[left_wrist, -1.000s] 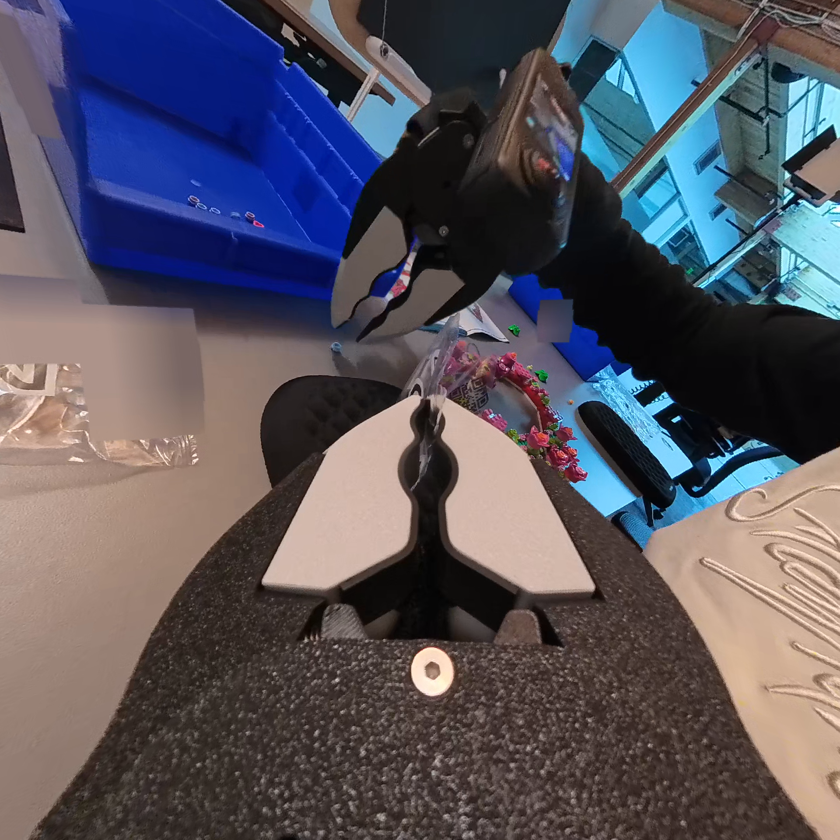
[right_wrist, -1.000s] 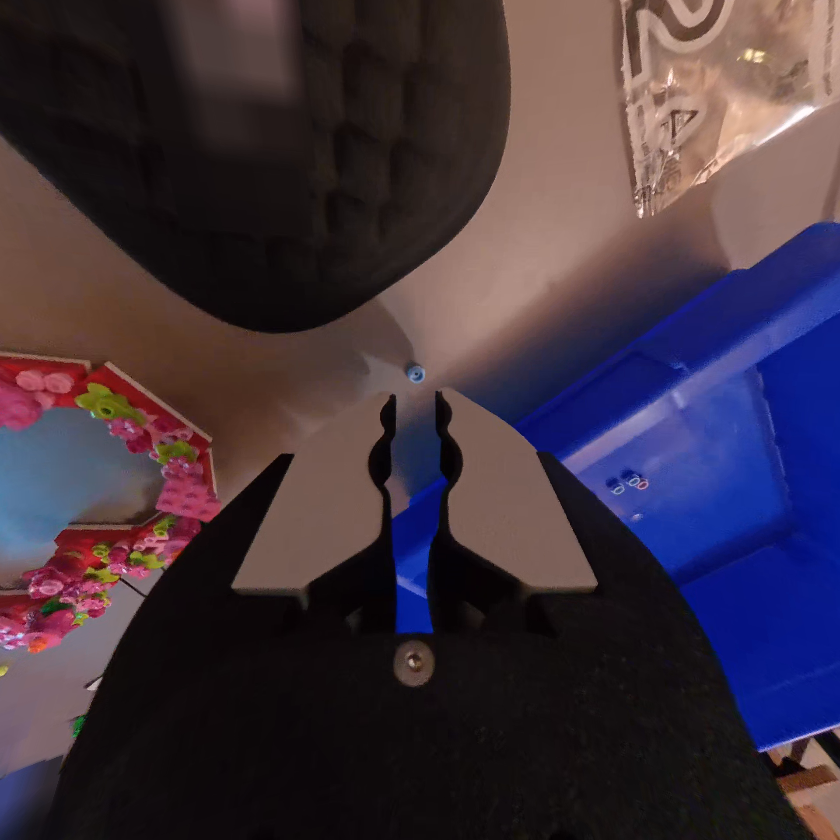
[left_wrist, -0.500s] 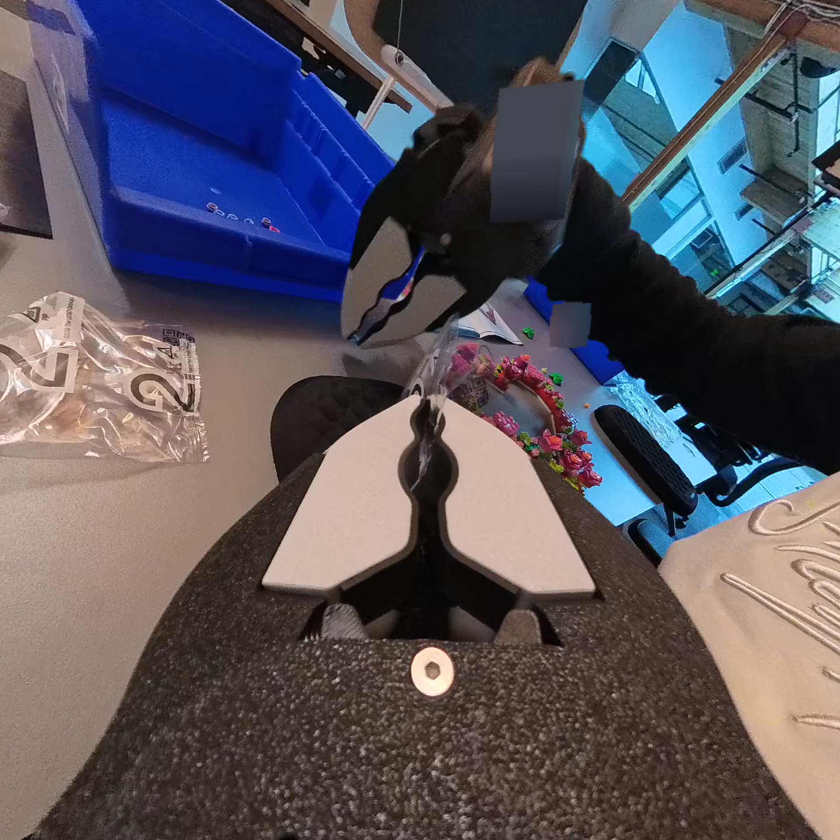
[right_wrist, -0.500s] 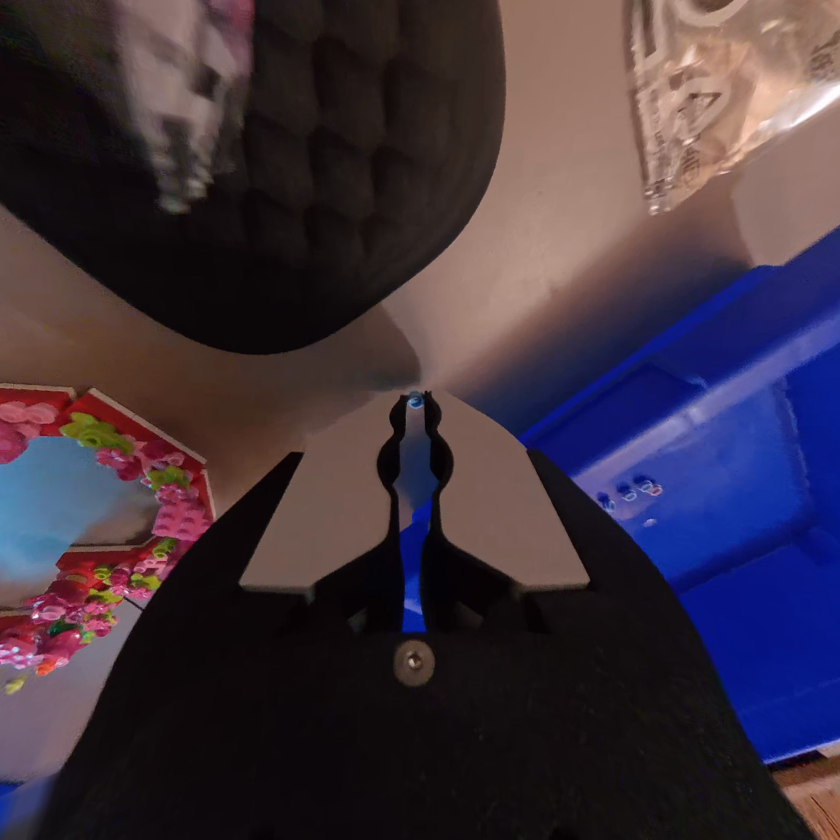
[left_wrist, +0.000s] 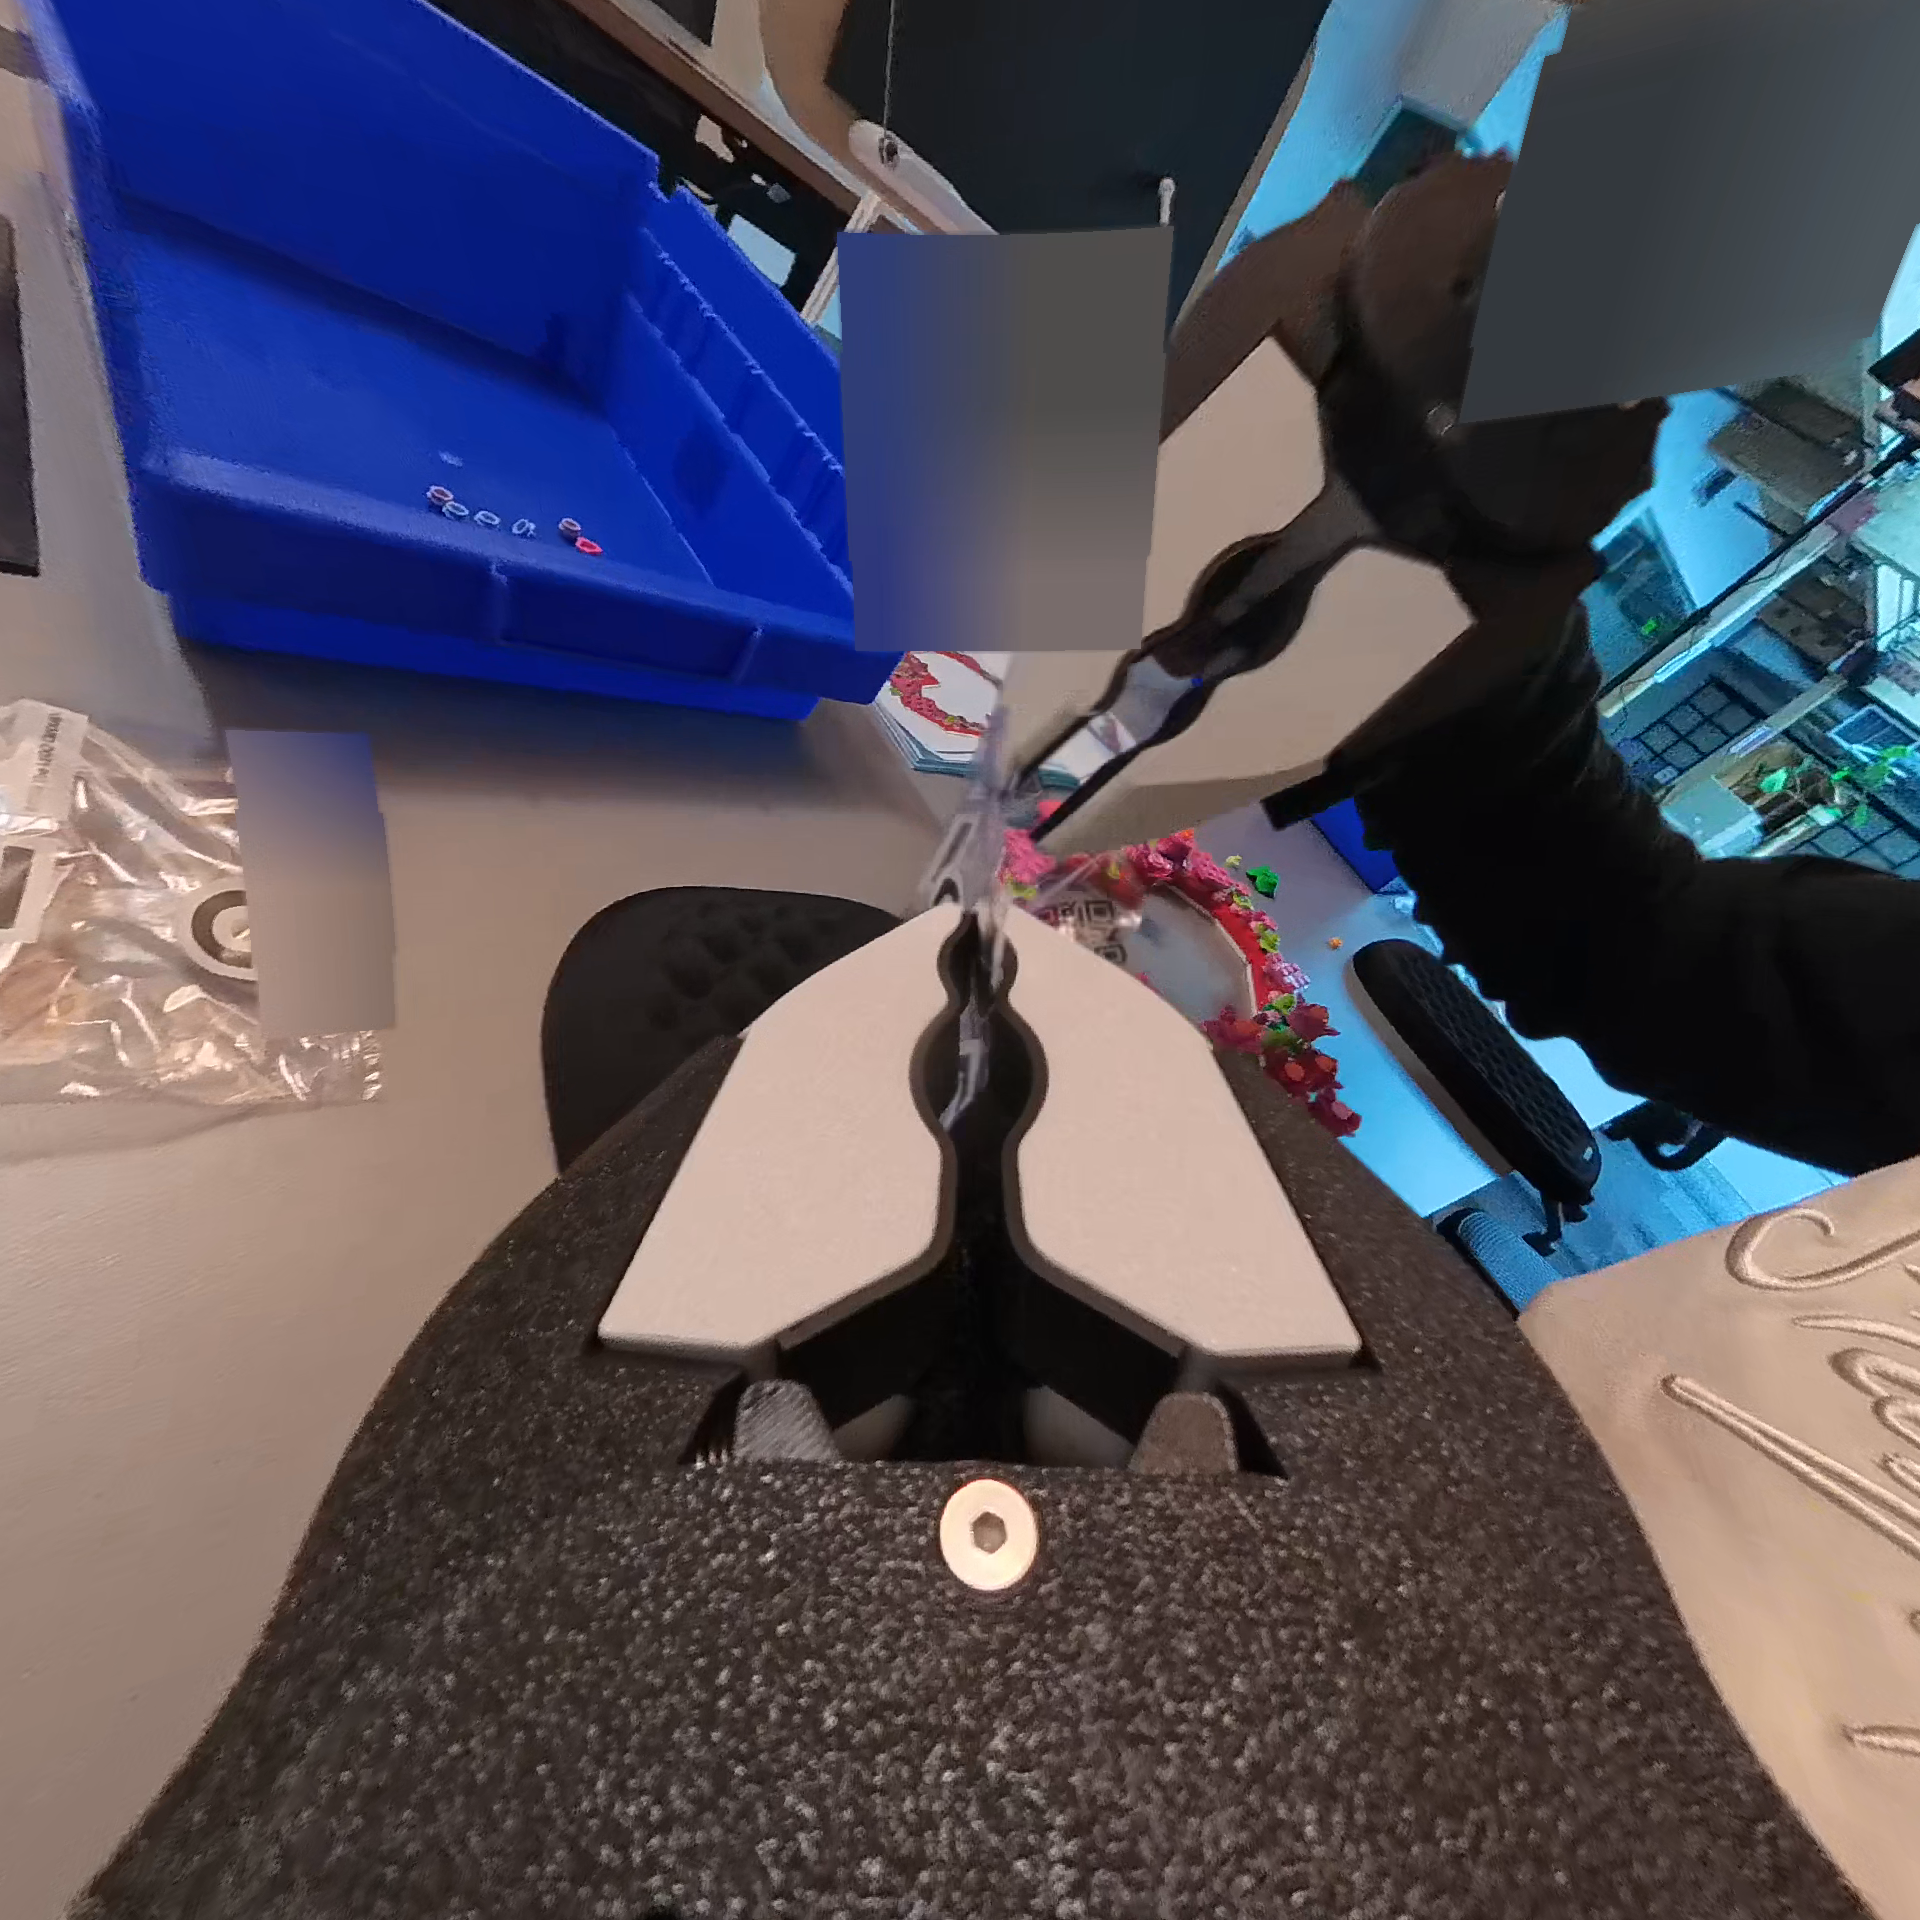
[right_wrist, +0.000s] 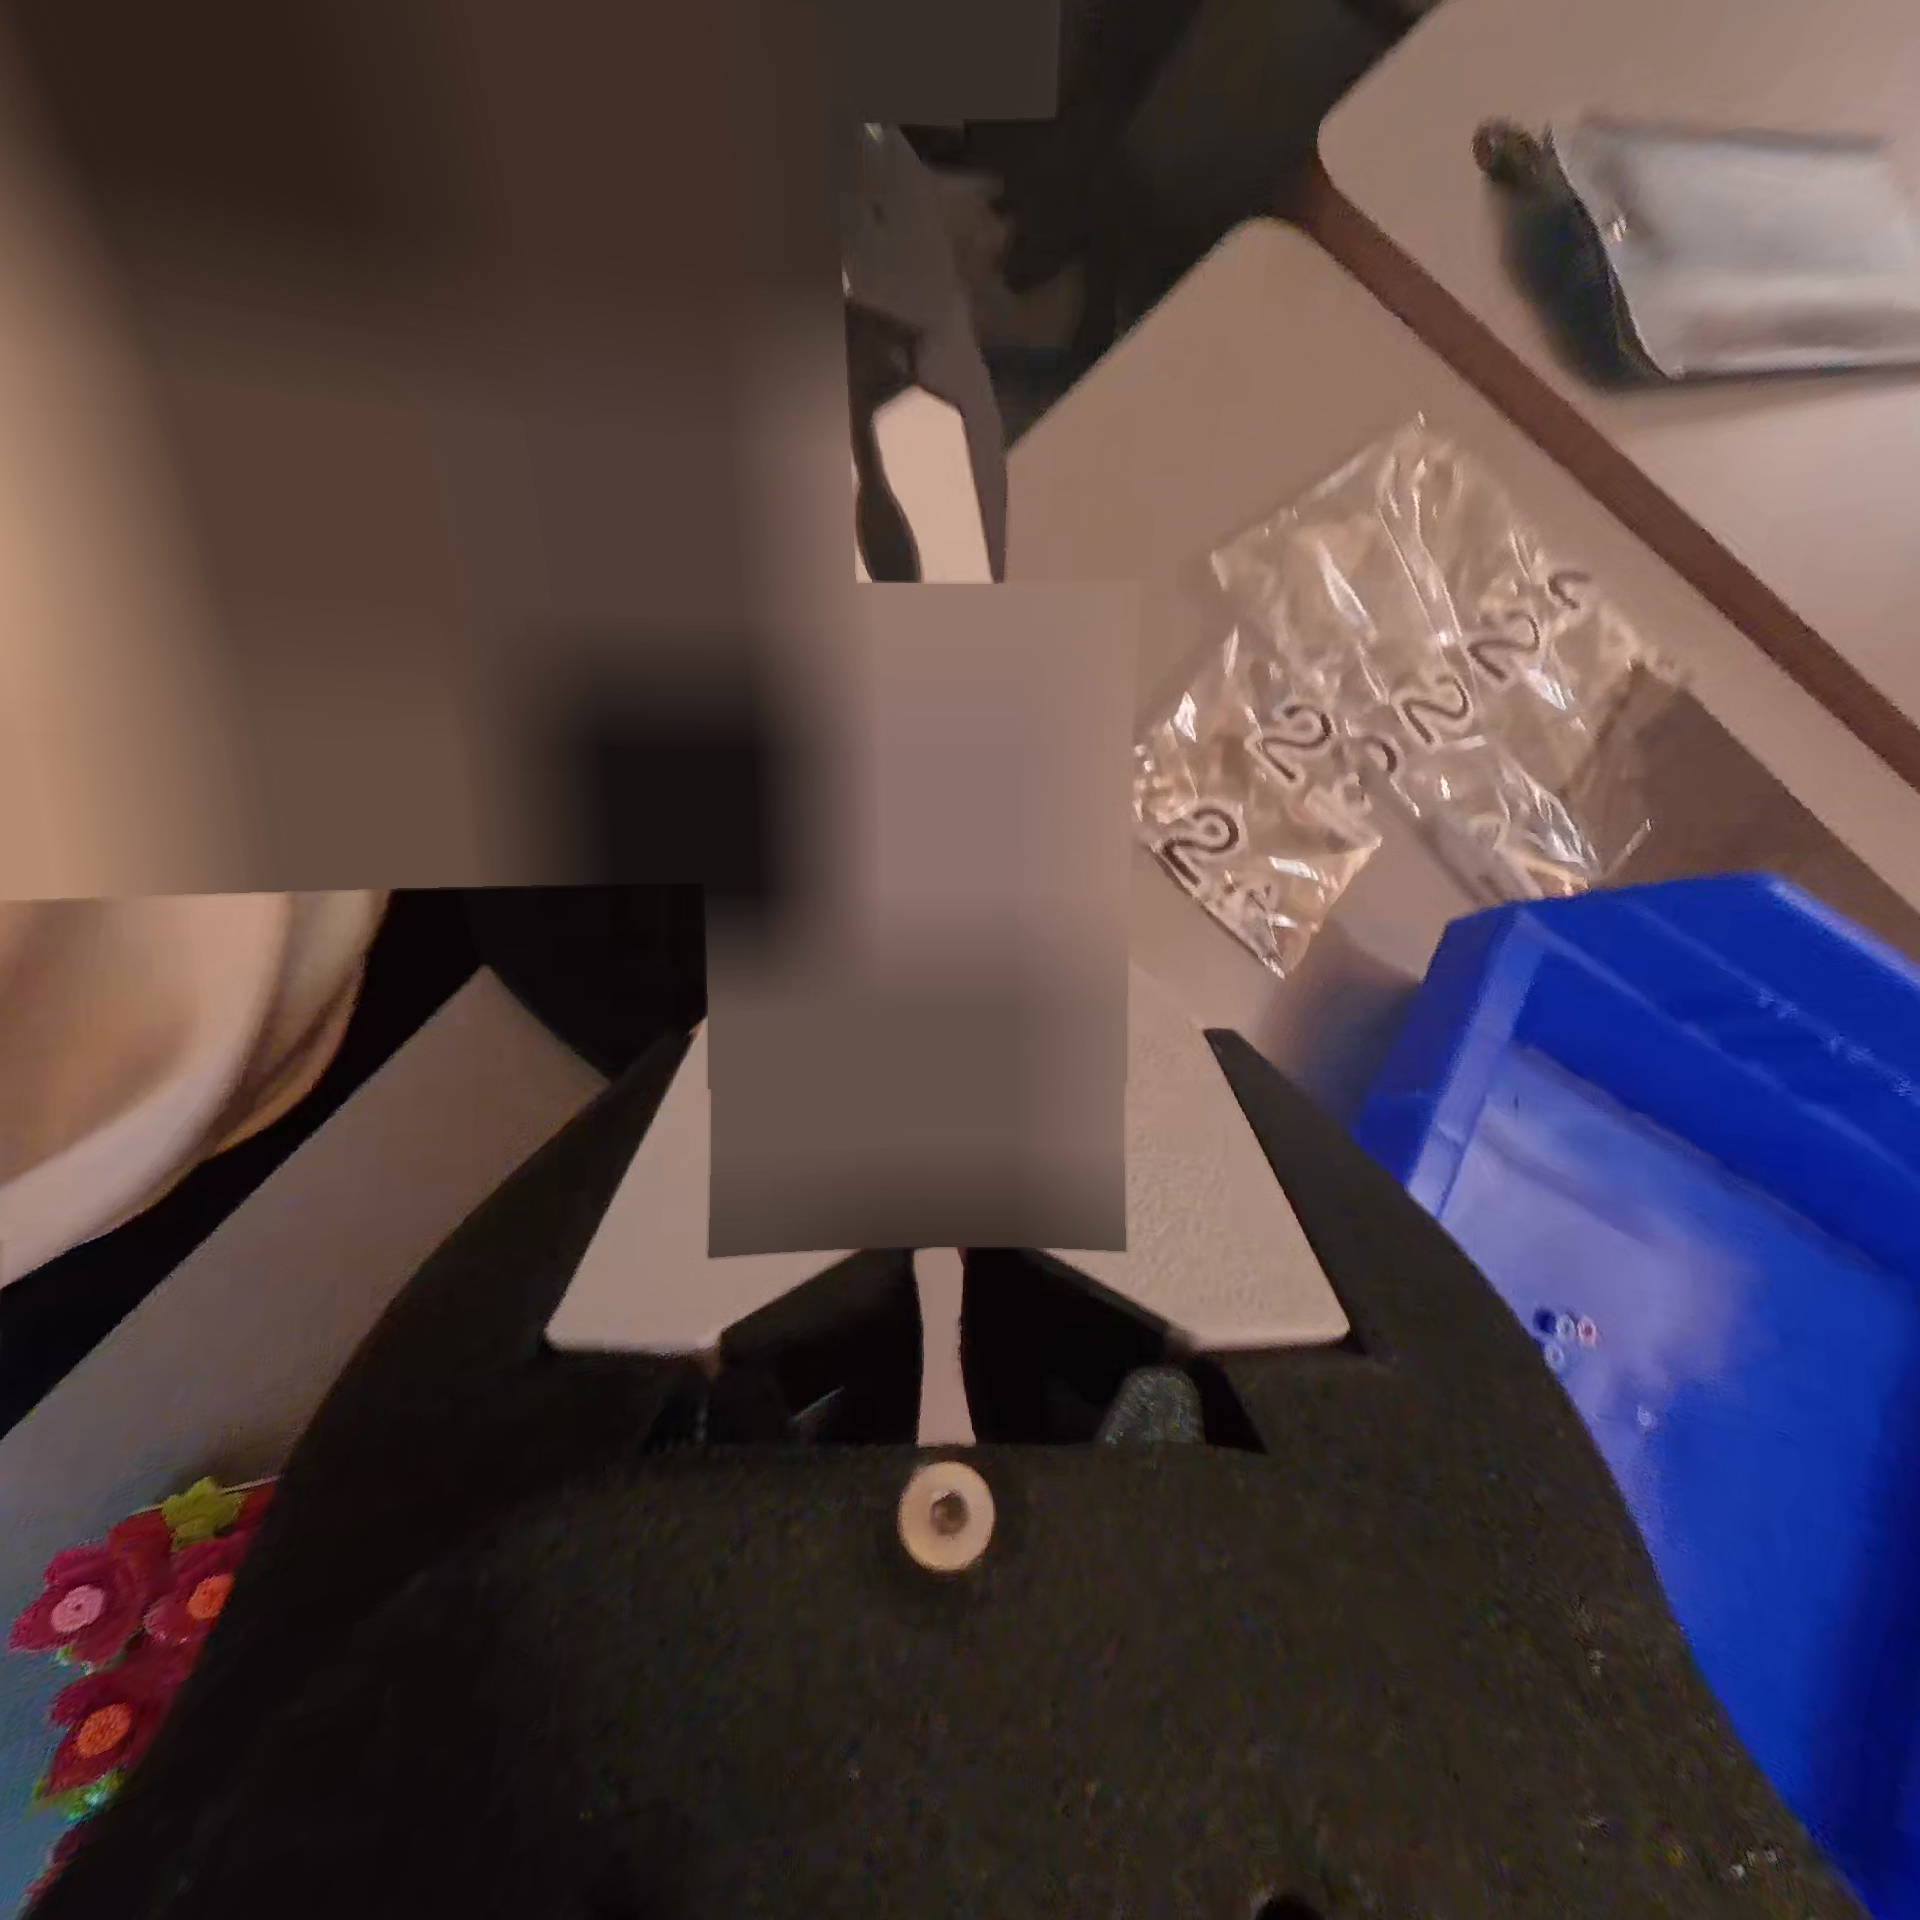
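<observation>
A pale grey matte tabletop fills the left of the left wrist view, and a second table of the same grey with a dark brown edge stands just beyond it in the right wrist view. The left gripper has its two light grey fingers pressed together on a small clear plastic bag, which stands up from the tips. The right gripper comes down from the upper right on a black-sleeved arm; its tips meet at the top of the same clear bag, though whether they actually pinch it cannot be told, and in its own view a blurred patch covers the fingertips. A bright blue plastic bin sits on the tabletop at the far left, with a few tiny round studs lying on its floor. Near the bin lies a crinkled clear plastic bag with black printed marks, flat on the surface. A ring-shaped wreath of small red and pink brick flowers lies beyond the left gripper, near a black mesh chair armrest. A second armrest shows farther right. Behind, the room has large windows with bluish daylight.
</observation>
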